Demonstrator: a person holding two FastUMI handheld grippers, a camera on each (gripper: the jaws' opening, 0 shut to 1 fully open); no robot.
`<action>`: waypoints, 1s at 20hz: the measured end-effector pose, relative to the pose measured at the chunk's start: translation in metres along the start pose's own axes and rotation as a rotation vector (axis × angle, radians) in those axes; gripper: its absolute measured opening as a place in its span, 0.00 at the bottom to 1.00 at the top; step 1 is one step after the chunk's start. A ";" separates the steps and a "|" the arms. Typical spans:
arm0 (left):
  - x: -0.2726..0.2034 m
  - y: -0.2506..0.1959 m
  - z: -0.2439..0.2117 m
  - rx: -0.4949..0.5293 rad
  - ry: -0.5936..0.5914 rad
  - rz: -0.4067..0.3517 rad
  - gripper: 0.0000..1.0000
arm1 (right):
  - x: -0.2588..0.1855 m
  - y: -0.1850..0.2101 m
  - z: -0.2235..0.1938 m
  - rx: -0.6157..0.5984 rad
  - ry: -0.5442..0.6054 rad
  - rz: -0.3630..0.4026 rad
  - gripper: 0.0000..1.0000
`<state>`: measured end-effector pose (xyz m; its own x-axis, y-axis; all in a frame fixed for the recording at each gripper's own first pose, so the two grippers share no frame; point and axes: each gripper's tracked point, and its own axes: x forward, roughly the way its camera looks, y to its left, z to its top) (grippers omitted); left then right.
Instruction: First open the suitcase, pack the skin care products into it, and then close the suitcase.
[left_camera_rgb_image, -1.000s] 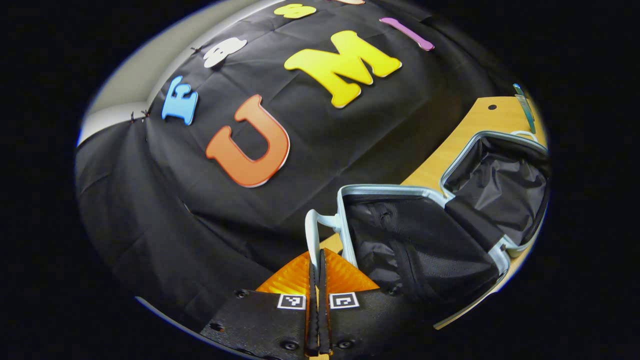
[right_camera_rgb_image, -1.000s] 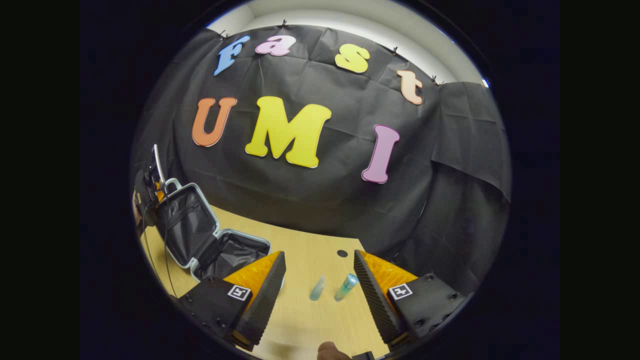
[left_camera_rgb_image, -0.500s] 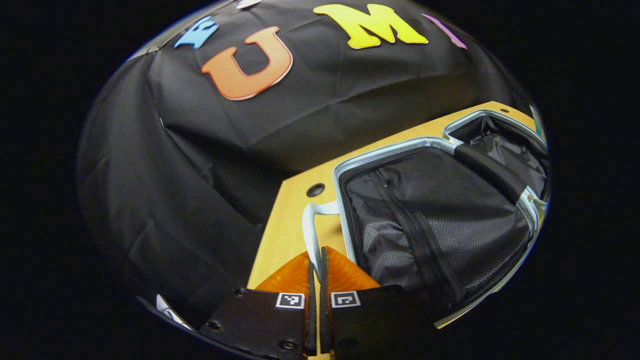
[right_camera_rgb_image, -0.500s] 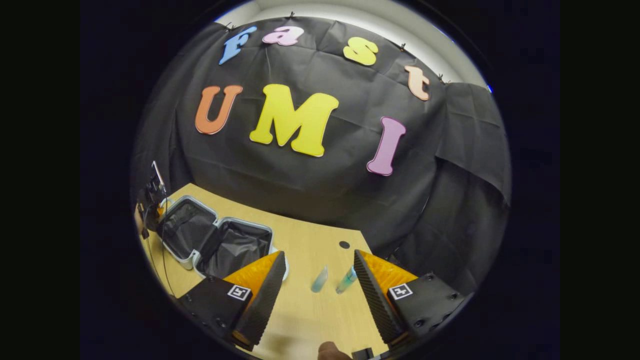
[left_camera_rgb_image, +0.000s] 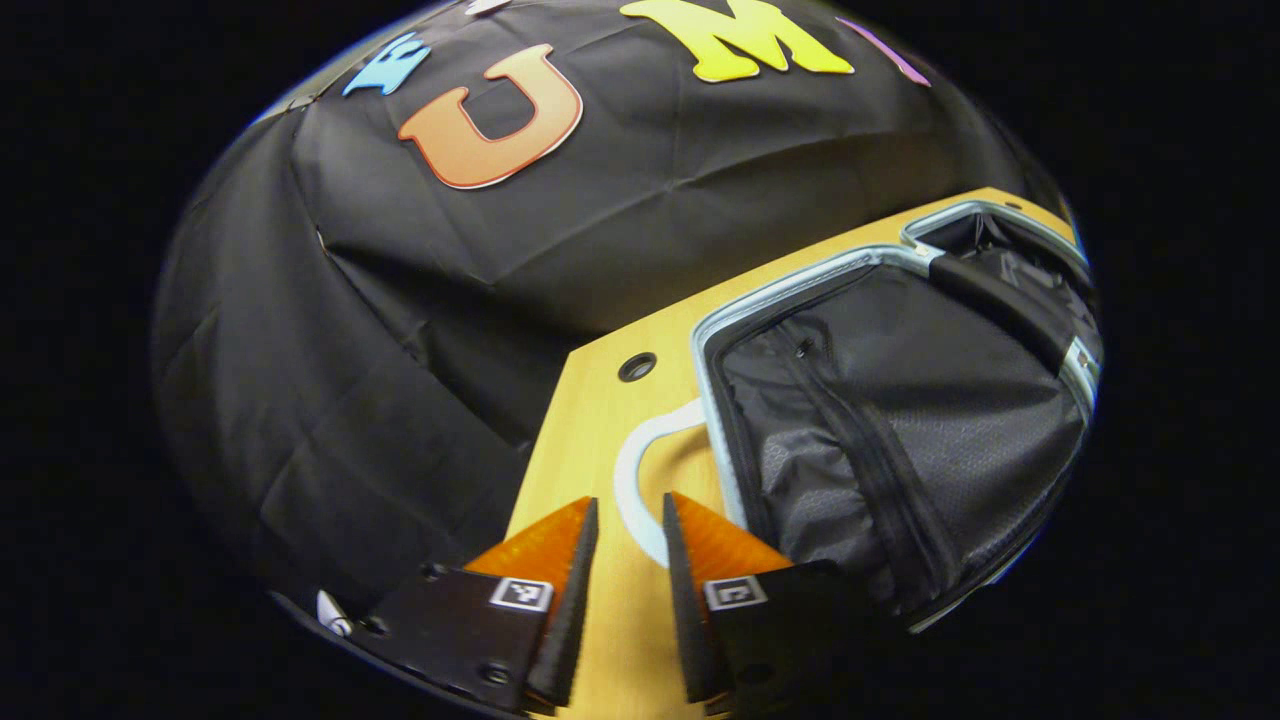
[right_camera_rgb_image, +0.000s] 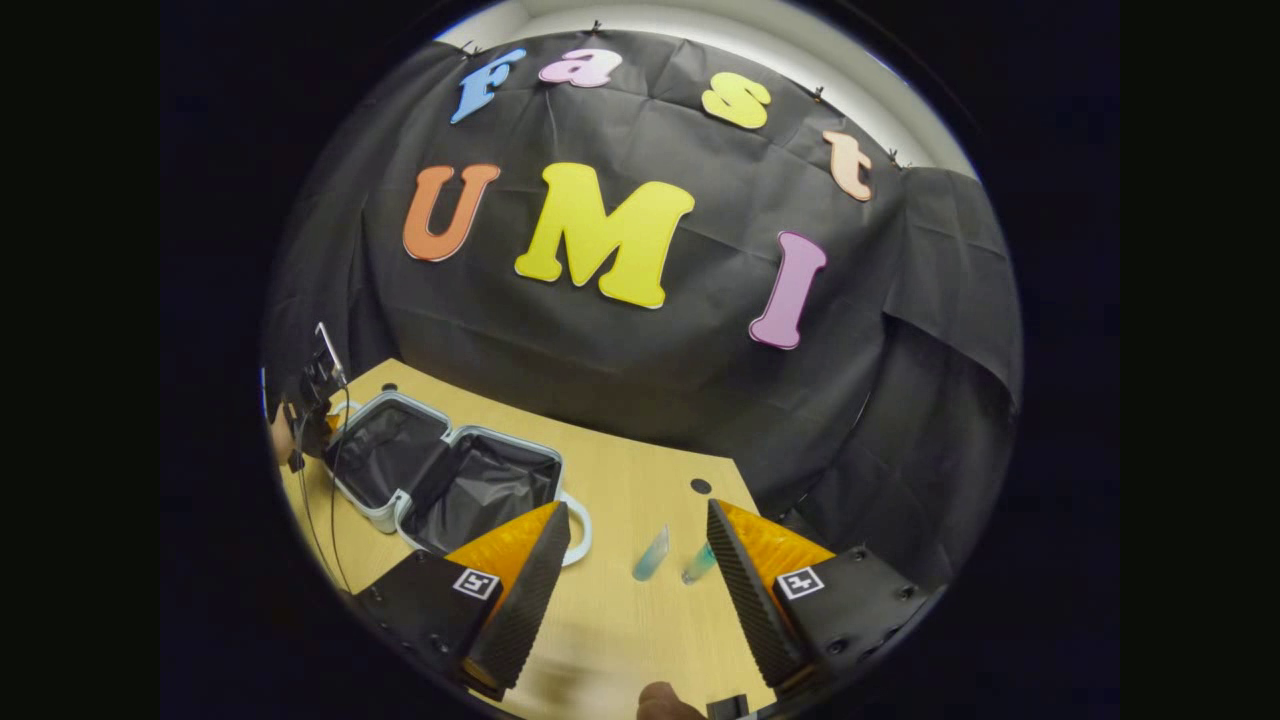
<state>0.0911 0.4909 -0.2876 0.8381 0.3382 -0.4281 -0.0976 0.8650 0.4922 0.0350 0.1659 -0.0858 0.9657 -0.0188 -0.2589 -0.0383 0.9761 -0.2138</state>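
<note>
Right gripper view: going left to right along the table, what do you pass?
The other gripper at the far left edge → open suitcase lying flat → its white handle → first bottle → second bottle.

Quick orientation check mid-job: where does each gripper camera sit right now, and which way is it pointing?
Left gripper view: rides the left gripper, low over the table, facing the open suitcase and its handle; own fingers apart.
Right gripper view: rides the right gripper, facing two skin care bottles on the table; own fingers open wide, fingertip of a hand at the bottom.
Shared: suitcase, table, booth wall.
</note>
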 end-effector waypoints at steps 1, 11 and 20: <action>-0.002 0.002 0.002 -0.004 -0.002 0.004 0.49 | 0.002 -0.002 -0.003 0.005 0.005 0.006 0.82; -0.096 -0.066 0.063 -0.196 -0.040 -0.041 0.99 | 0.011 -0.064 -0.033 0.049 -0.001 0.053 0.82; -0.171 -0.255 0.174 -0.176 -0.137 -0.252 0.99 | 0.027 -0.133 -0.063 0.047 -0.003 0.089 0.82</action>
<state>0.0657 0.1477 -0.2078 0.9106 0.0626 -0.4085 0.0411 0.9699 0.2401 0.0499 0.0220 -0.1232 0.9598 0.0691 -0.2722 -0.1120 0.9830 -0.1457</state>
